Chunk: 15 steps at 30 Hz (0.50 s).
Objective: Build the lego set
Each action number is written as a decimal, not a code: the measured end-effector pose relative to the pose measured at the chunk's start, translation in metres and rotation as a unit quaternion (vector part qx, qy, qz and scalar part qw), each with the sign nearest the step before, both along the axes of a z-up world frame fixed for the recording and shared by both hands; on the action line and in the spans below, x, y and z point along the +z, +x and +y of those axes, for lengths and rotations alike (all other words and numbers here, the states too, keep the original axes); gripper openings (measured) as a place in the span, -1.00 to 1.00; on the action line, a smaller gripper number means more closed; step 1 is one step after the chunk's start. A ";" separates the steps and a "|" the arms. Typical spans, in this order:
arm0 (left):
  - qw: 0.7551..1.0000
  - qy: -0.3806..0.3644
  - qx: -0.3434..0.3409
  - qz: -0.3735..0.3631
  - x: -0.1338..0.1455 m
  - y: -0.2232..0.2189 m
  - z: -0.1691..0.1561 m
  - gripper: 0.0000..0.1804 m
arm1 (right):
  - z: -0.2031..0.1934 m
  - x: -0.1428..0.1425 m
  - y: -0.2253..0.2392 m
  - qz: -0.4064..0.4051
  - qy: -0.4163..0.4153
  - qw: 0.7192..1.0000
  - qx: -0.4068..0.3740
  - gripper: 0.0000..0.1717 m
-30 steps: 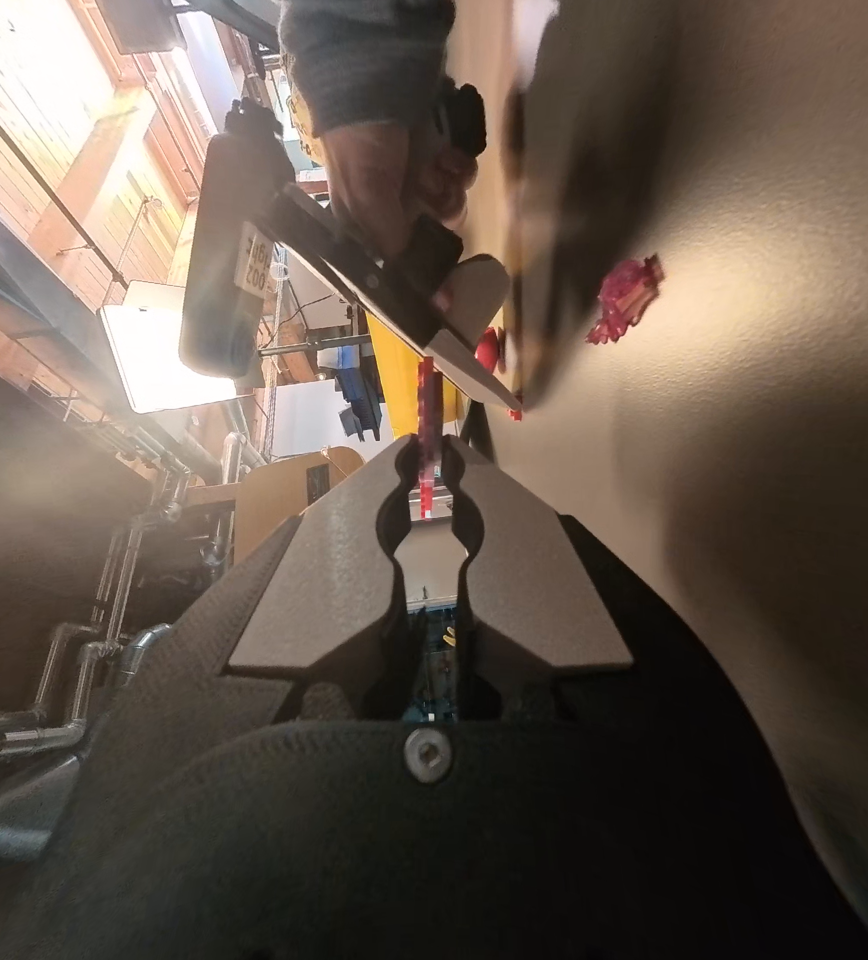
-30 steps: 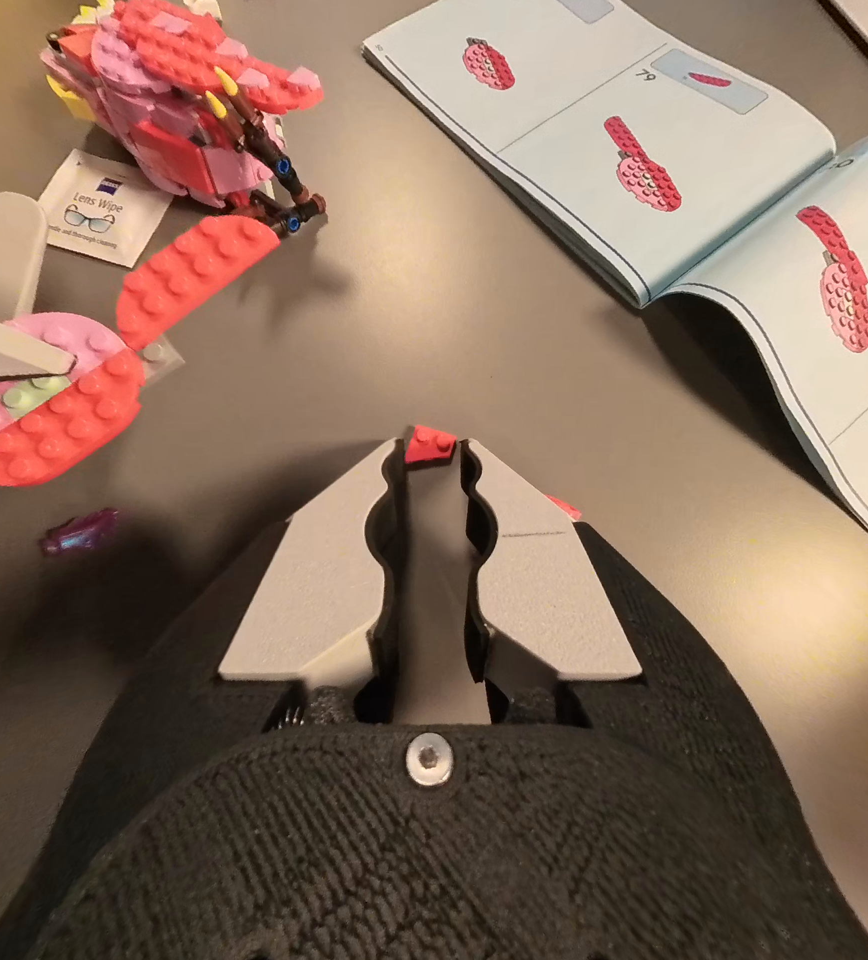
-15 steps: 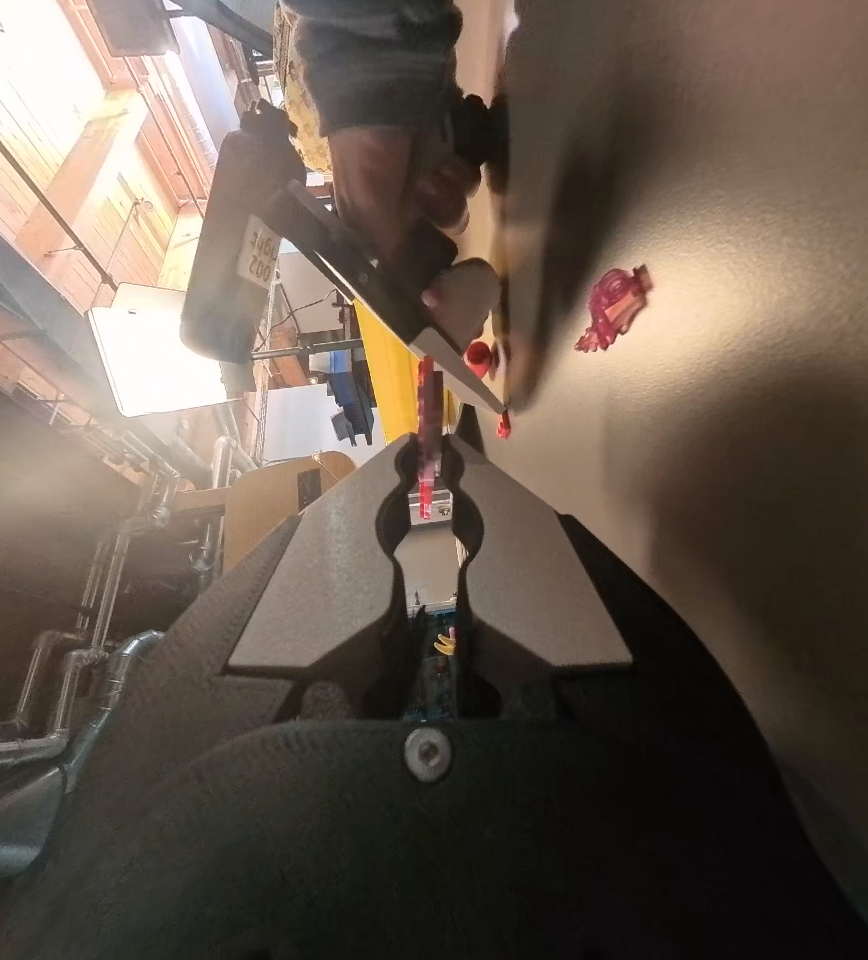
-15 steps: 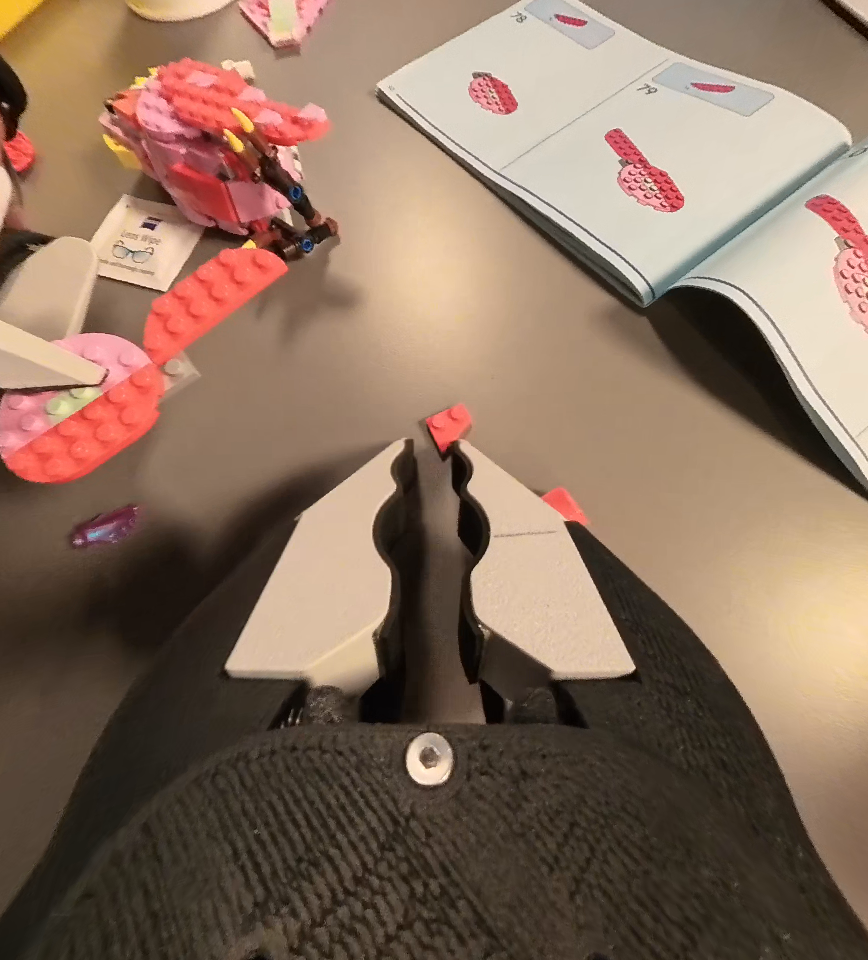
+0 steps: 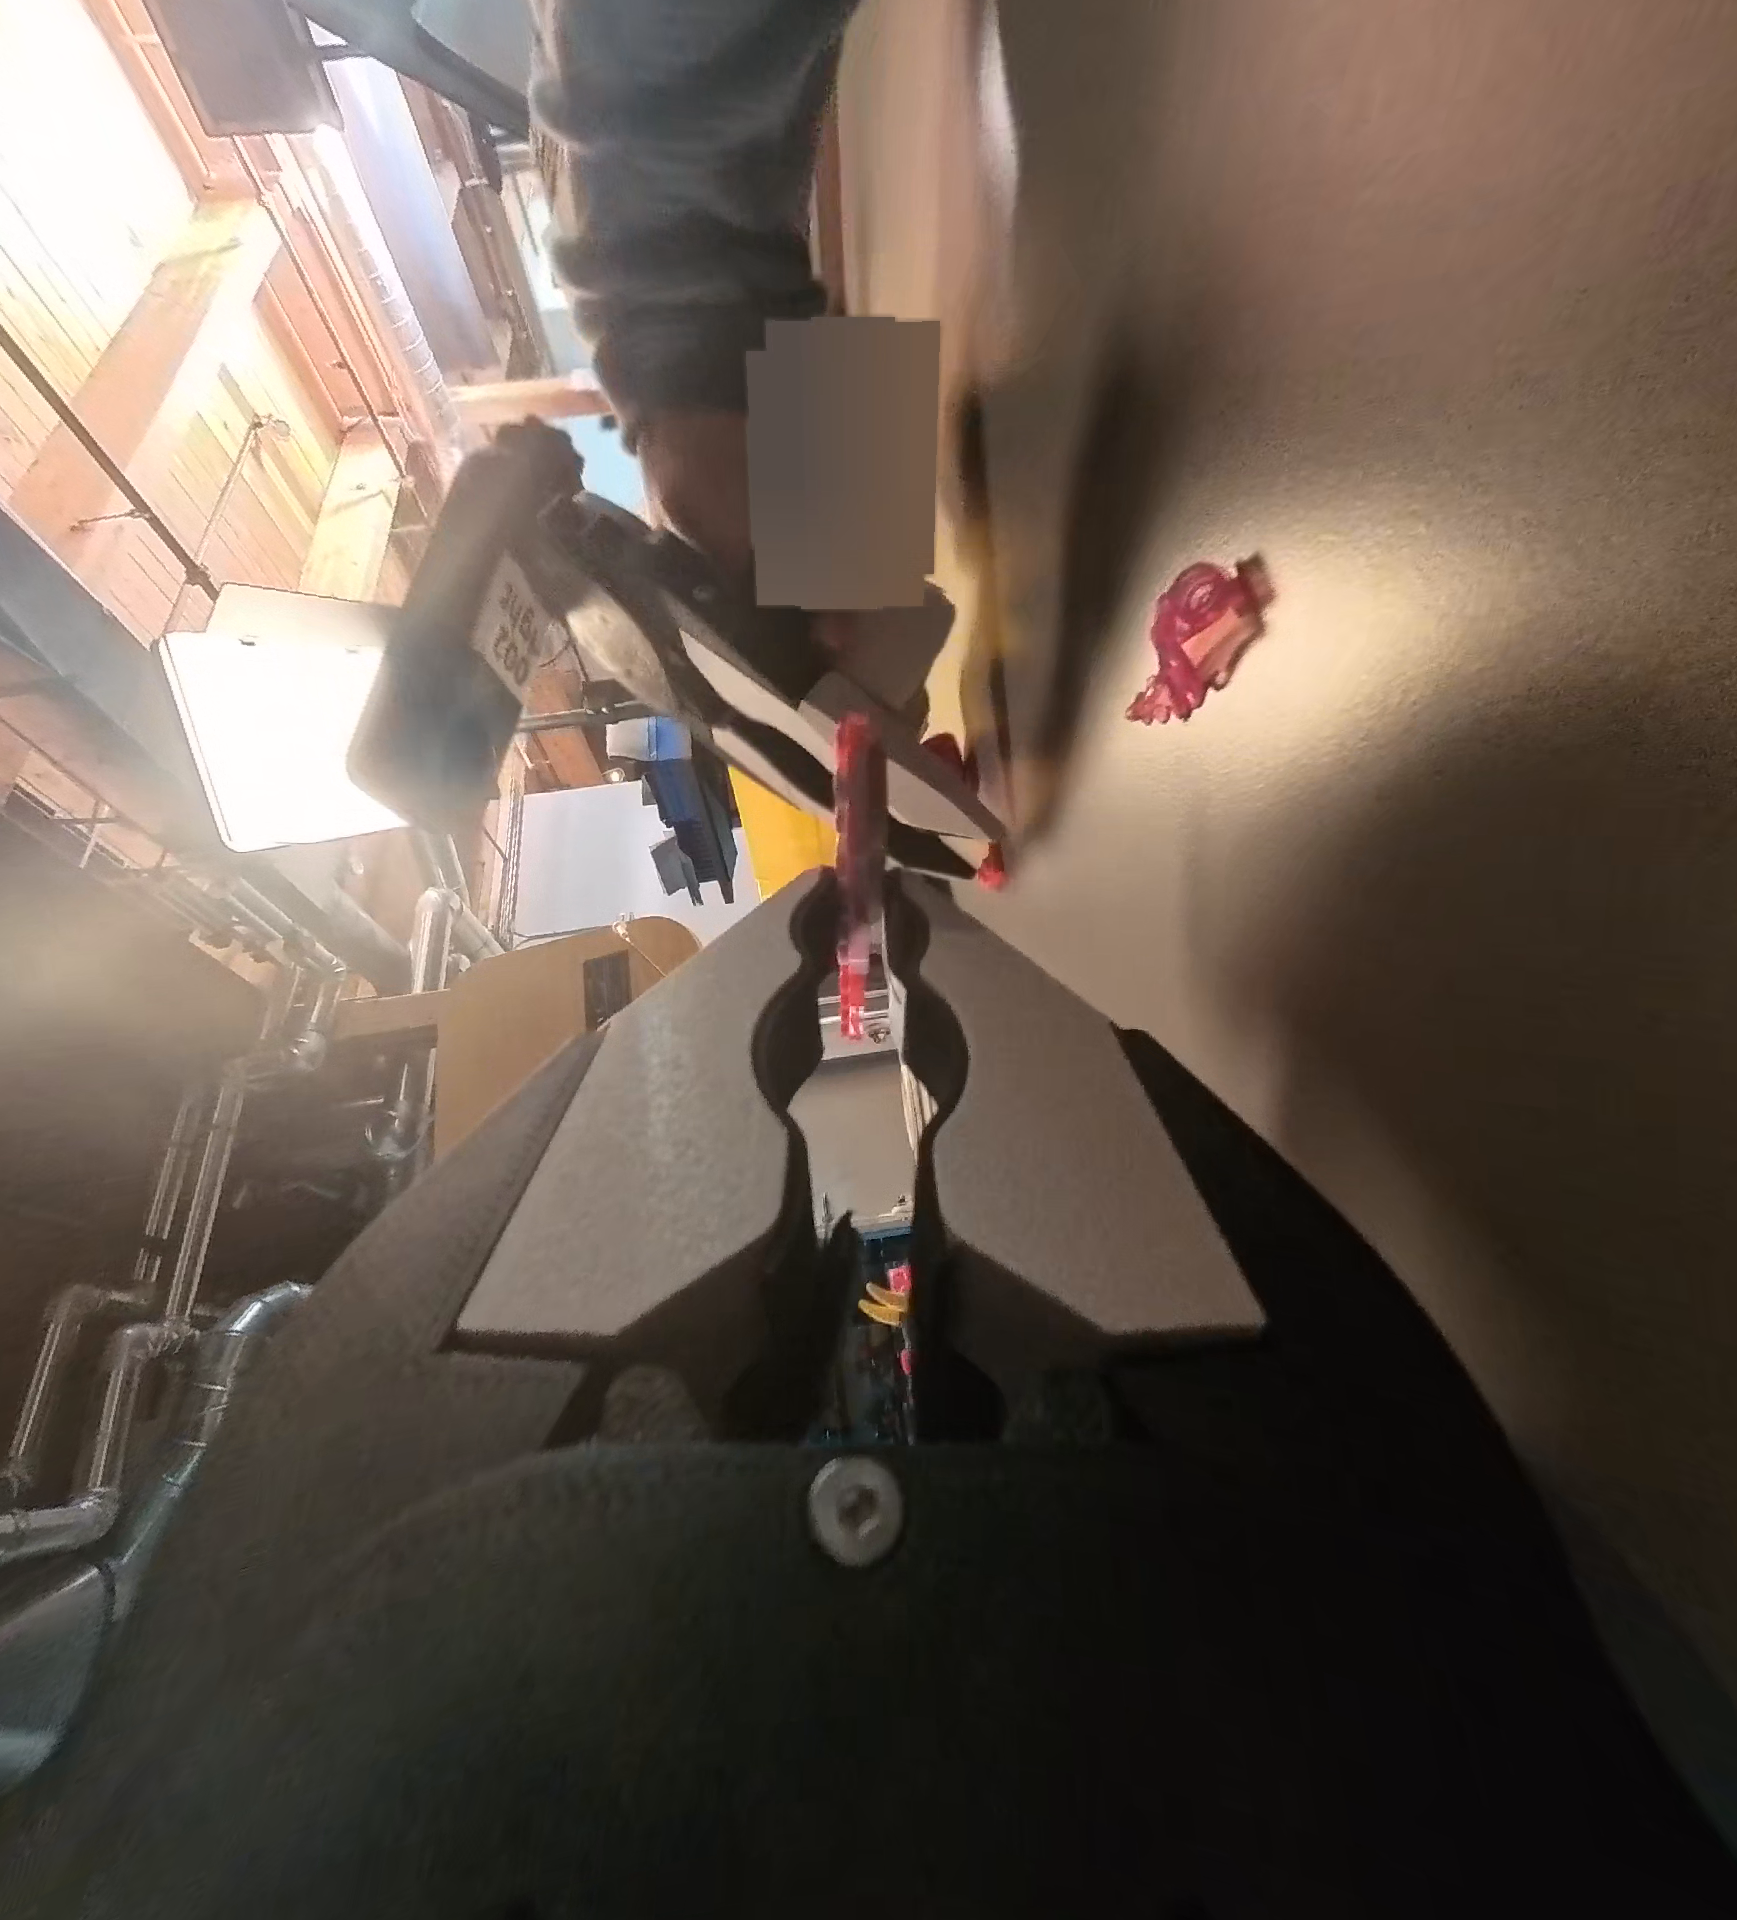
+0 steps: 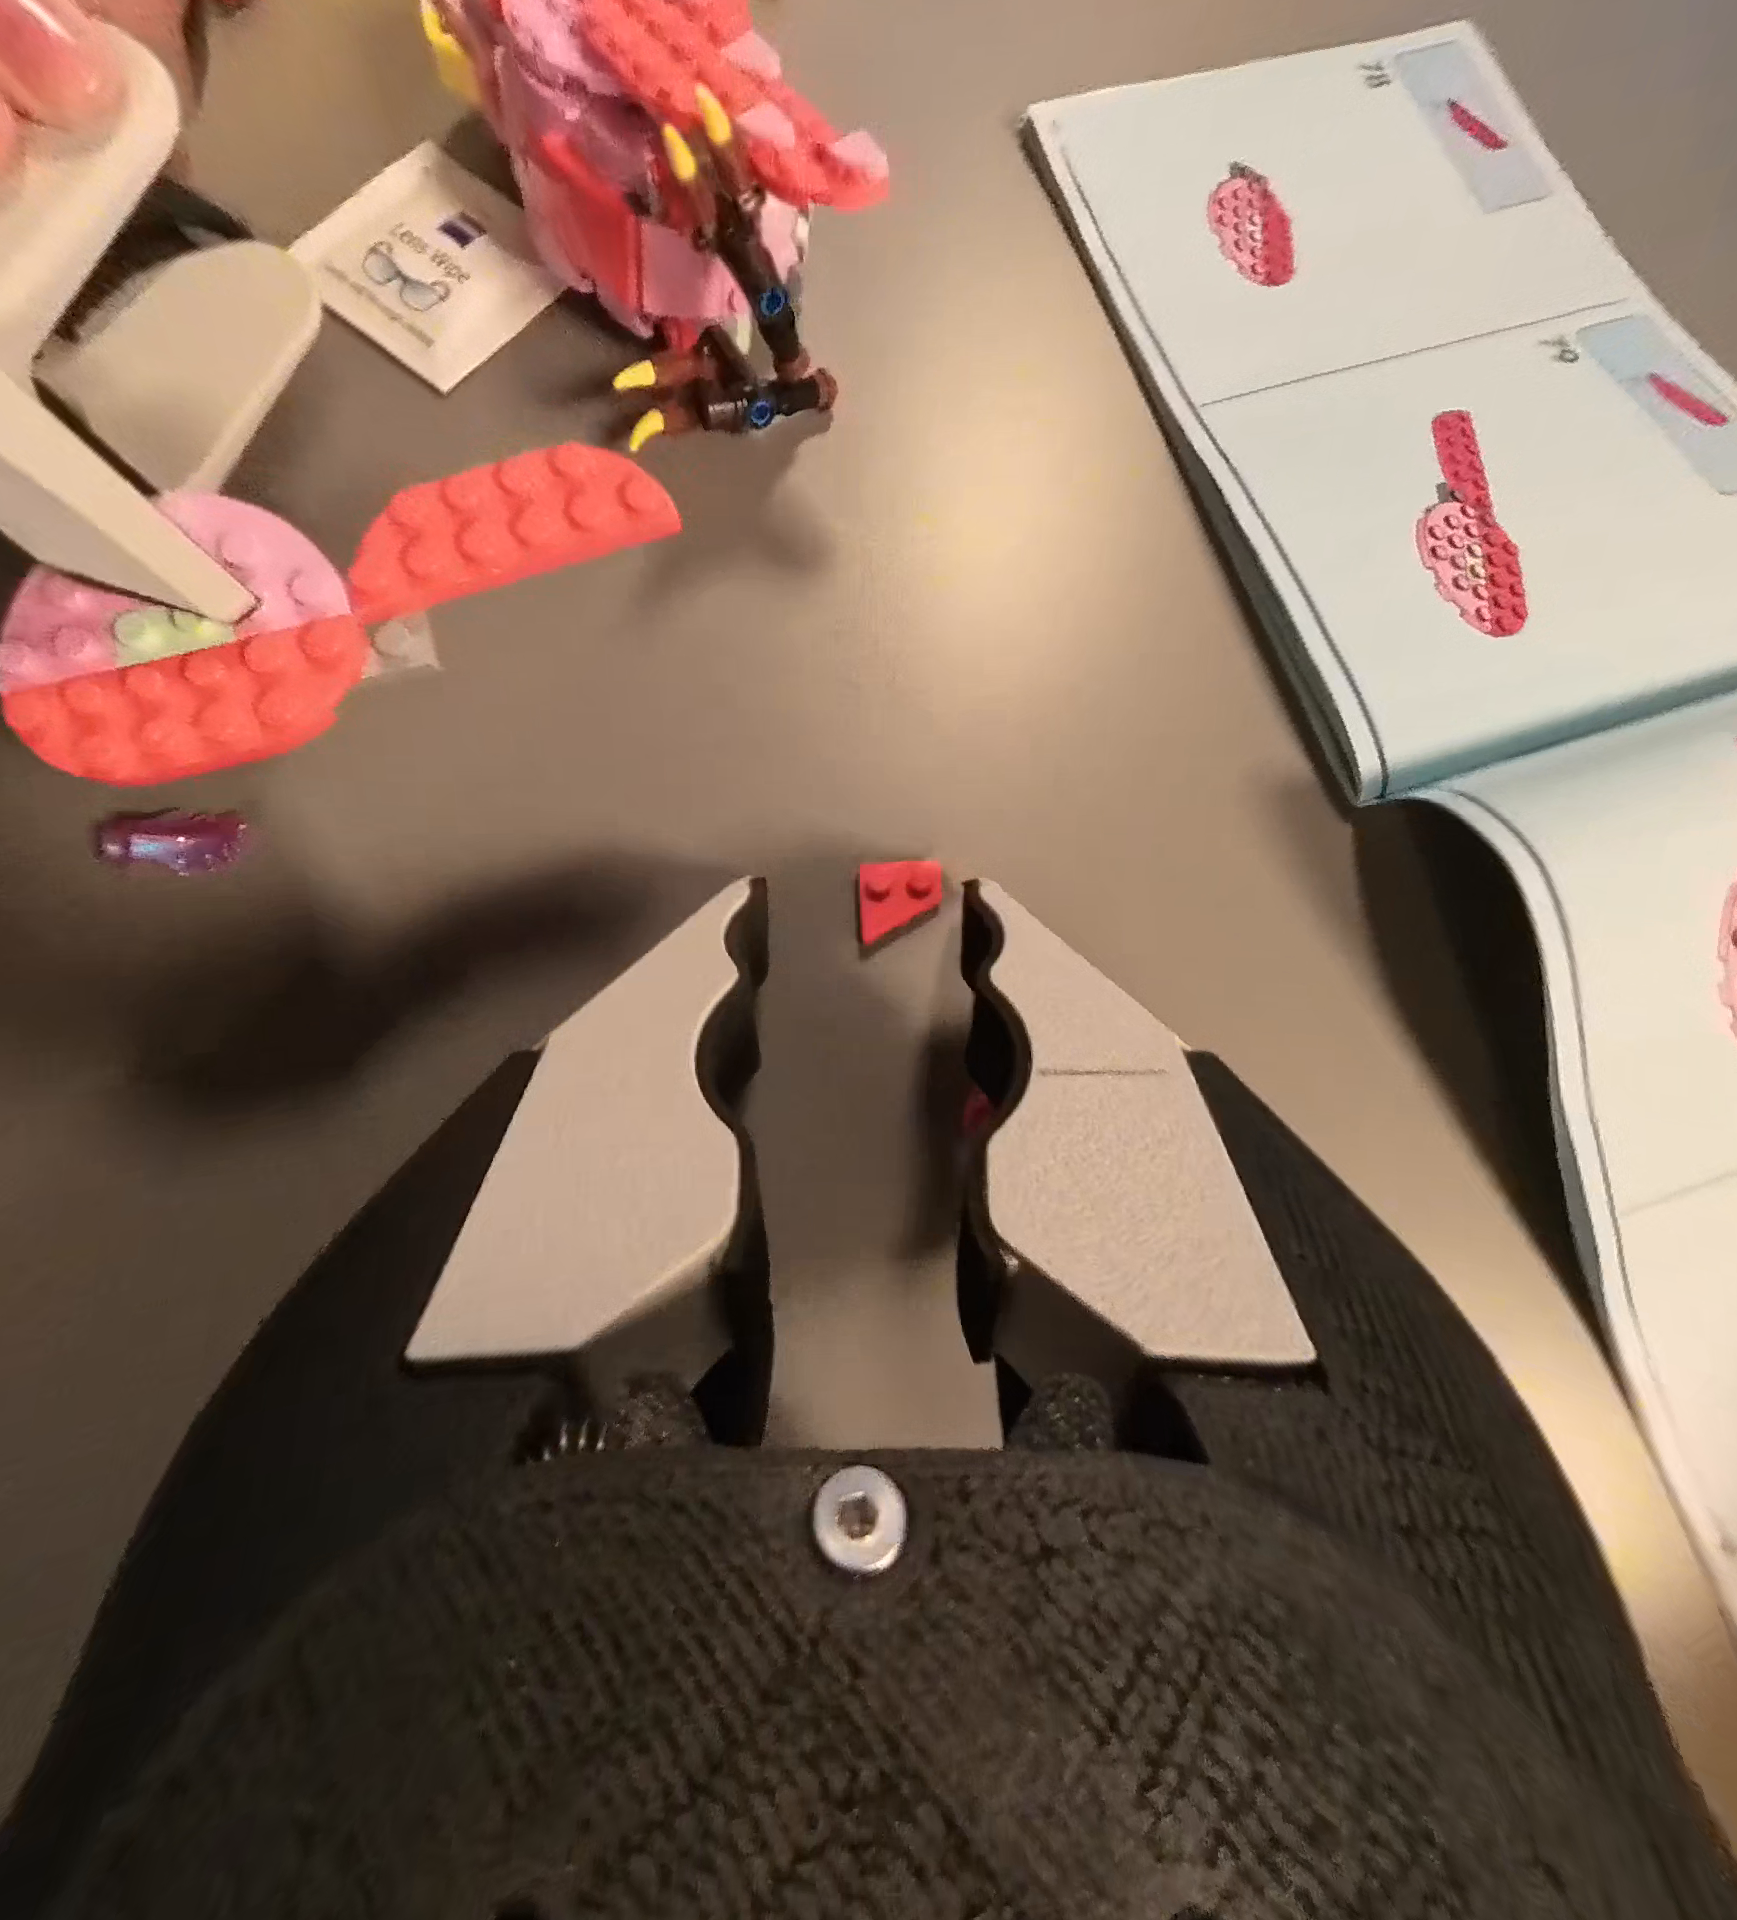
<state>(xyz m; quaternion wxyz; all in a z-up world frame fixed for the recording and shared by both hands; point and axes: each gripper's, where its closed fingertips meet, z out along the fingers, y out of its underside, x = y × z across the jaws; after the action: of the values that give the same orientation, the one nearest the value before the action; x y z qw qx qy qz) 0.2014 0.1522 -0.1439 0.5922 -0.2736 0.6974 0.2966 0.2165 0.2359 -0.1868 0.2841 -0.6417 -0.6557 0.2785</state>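
Fingers first: my left gripper (image 5: 862, 914) is clamped on the flat pink-and-red brick assembly (image 6: 178, 665), which I see edge-on from my left wrist as a thin red strip between the two pads, both pressing on it. From my right wrist the same assembly shows its face: a pink half-round with a pale green patch, a red half-round below, and a red curved plate (image 6: 516, 530) reaching off to its right (all studded). It hangs over the dark grey table (image 6: 843, 644).

My right gripper (image 6: 864, 914) stands wide open, just above the table. A small red wedge plate (image 6: 895, 914) lies flat between its fingertips, nearer the right finger (image 6: 989, 914), and neither pad touches it.

Taking that wedge plate as the mark: the held assembly is well off to its left and farther from me; a small purple translucent piece (image 6: 168, 840) lies on the table to its left, just under the assembly. Beyond the wedge plate and a little left stands a larger pink-and-red brick model (image 6: 677, 177) with yellow claws, and a white sachet (image 6: 428, 270) lies beside that model. To the right of the wedge plate lies an open pale blue instruction booklet (image 6: 1466, 416), its near page curling up.
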 end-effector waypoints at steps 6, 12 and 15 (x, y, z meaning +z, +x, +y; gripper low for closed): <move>1.000 0.000 0.001 0.001 0.000 -0.001 0.000 -0.92 | 0.000 -0.003 0.000 -0.032 -0.005 0.999 0.042 -0.69; 1.000 0.002 0.000 0.002 0.001 0.000 -0.001 -0.92 | -0.002 -0.003 -0.004 -0.030 -0.001 0.999 0.037 -0.85; 1.000 0.012 0.003 -0.002 0.004 0.000 0.000 -0.92 | -0.010 0.006 -0.005 -0.017 0.006 0.999 0.045 -0.86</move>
<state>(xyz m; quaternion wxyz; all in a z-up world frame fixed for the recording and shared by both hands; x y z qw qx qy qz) 0.2009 0.1525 -0.1398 0.5958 -0.2691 0.6919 0.3063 0.2119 0.2262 -0.1807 0.2637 -0.6144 -0.6905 0.2759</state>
